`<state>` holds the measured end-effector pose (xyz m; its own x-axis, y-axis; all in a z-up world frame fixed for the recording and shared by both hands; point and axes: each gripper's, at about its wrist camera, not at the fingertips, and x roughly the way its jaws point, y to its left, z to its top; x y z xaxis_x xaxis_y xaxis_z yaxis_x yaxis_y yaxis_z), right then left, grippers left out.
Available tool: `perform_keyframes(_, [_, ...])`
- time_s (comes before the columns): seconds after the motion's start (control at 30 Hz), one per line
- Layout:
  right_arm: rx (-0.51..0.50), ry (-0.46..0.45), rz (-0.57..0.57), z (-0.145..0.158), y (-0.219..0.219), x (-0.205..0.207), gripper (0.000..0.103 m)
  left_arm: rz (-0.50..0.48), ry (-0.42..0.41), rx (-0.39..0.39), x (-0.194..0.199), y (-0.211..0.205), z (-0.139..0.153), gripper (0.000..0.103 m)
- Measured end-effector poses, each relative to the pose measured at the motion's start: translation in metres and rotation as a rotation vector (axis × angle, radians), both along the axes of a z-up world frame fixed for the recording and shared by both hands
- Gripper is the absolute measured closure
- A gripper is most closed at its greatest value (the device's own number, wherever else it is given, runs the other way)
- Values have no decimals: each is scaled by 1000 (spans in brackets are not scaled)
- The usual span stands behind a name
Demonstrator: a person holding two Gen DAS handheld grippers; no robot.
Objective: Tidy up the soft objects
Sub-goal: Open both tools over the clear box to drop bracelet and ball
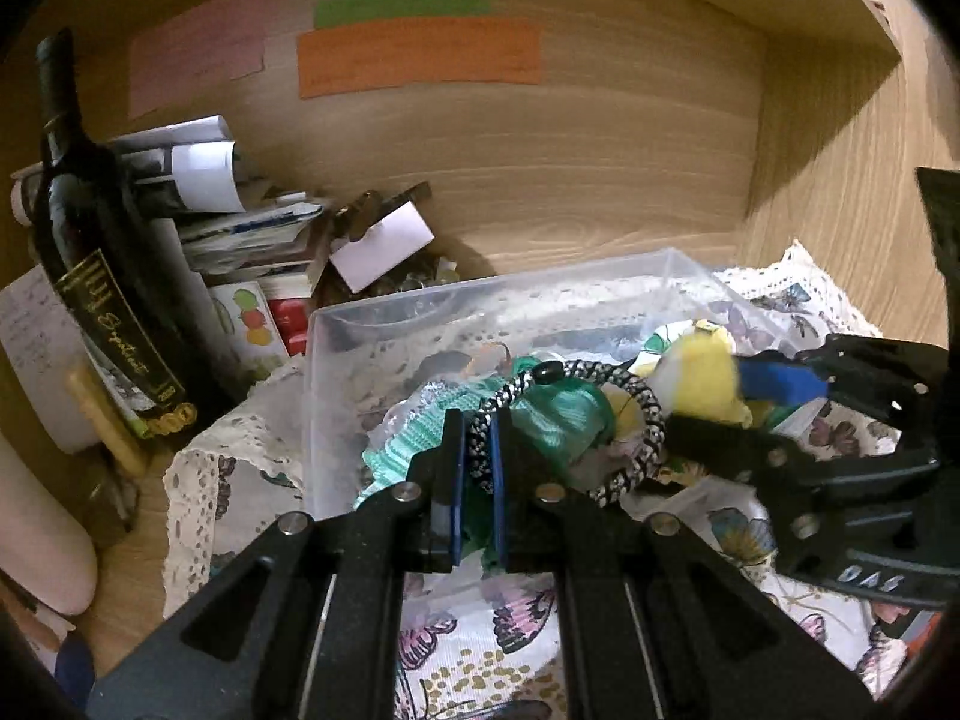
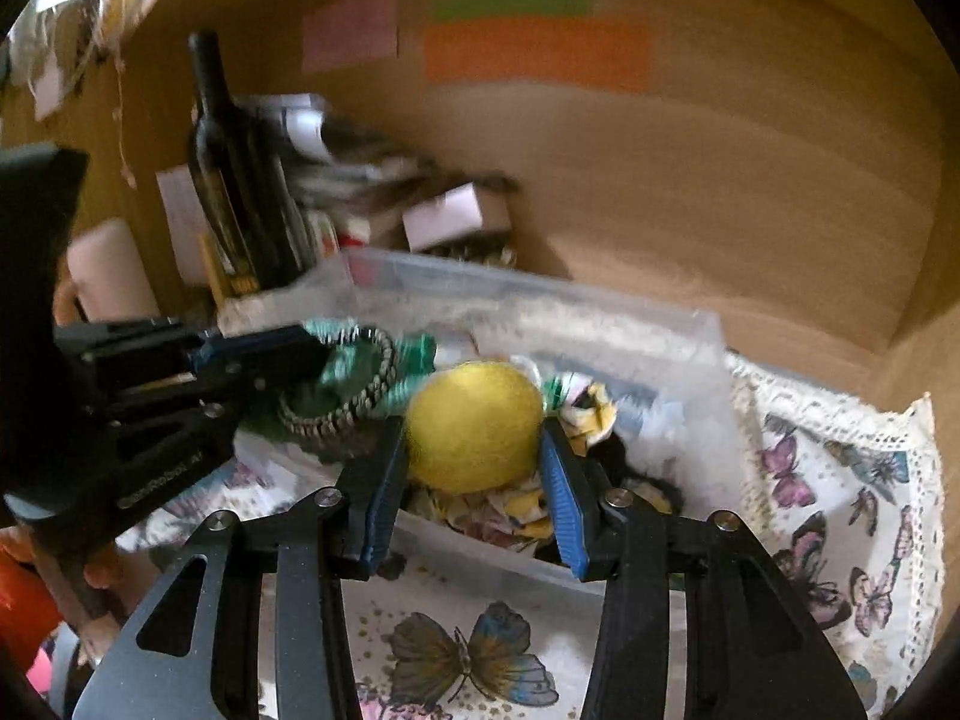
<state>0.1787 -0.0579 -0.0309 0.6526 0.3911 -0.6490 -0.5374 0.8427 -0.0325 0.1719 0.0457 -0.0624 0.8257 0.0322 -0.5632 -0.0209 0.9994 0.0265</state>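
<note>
A clear plastic bin (image 1: 336, 324) stands on a butterfly-print cloth (image 1: 480, 636) and holds soft items. My left gripper (image 1: 478, 450) is shut on a black-and-white braided cord ring (image 1: 648, 420), held over the bin above a green mesh fabric (image 1: 564, 414). My right gripper (image 2: 474, 468) is shut on a yellow plush ball (image 2: 474, 426) at the bin's near edge (image 2: 480, 552). The ball also shows in the left wrist view (image 1: 702, 378), with the right gripper (image 1: 738, 396) around it. The left gripper (image 2: 312, 348) and cord ring (image 2: 348, 402) show in the right wrist view. Crumpled printed cloth (image 2: 516, 510) lies under the ball.
A dark wine bottle (image 1: 102, 252) leans at the left beside stacked papers and boxes (image 1: 252, 228). A white cylinder (image 1: 36, 528) lies at the near left. Coloured paper labels (image 1: 420, 54) stick to the wooden back wall. A wooden side wall (image 1: 840, 168) rises at the right.
</note>
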Motion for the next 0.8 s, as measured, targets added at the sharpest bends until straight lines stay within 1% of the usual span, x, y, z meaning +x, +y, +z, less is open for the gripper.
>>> perform_keyframes(0.07, [-3,3,-2,-1,0,1,62,-5,-4,9,-3,-2,1,96])
perform_keyframes(0.17, [8,11,-3,3,-4,0,58,-15,3,-15,-6,-1,3,88])
perform_keyframes(0.23, [14,10,-11,5,-5,-1,56,-22,7,-42,-8,2,6,84])
perform_keyframes(0.3, [22,-1,-15,9,-8,-4,55,-26,3,-68,-12,4,10,75])
perform_keyframes(0.4, [38,-31,-18,19,-12,-14,55,-29,-15,-88,-21,5,17,73])
perform_keyframes(0.53, [61,-82,-19,34,-17,-30,55,-43,-57,-101,-41,3,32,72])
perform_keyframes(0.67, [100,-142,-24,52,-27,-53,54,-43,-128,-108,-66,0,50,60])
perform_keyframes(0.73, [128,-170,-28,61,-32,-65,47,-32,-176,-84,-81,-4,59,56])
perform_keyframes(0.8, [160,-202,-36,69,-39,-78,45,-36,-208,-79,-94,-7,65,46])
